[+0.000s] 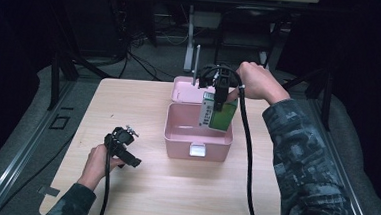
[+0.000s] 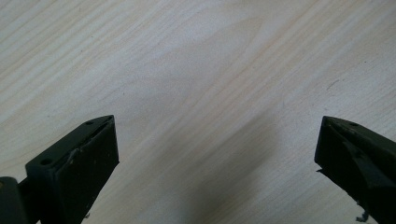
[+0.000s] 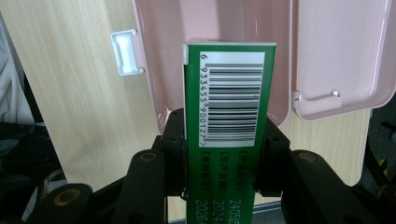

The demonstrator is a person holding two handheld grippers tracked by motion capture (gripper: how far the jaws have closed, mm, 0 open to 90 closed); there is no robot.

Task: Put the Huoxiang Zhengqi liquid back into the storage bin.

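Green carton (image 1: 221,114) is the thing in play here, and it's clamped between the two black jaws of the right gripper (image 1: 219,107), which pinches it on its narrow sides. You can see that best in the right gripper view, where the carton (image 3: 229,116) sticks out forward past the jaws with its barcode face up.

Progress, as far as I can judge: the pick-up part is done and the pink box (image 1: 197,138) already stands with its lid (image 1: 185,89) flipped back. What's left is lowering the carton in and letting go, and probably closing the lid after that.

Right now the carton hangs just below the gripper, tilted, over the right part of the box, its lower end about at the rim. I can't tell if it touches the rim or the inside yet.

The part of the box interior that shows looks empty: bare pink floor ahead of the carton, nothing on the lid either.

Left gripper (image 1: 122,146) sits well off to the side on the wooden table (image 1: 138,184), jaws spread wide with just bare tabletop between them, so it's idle.
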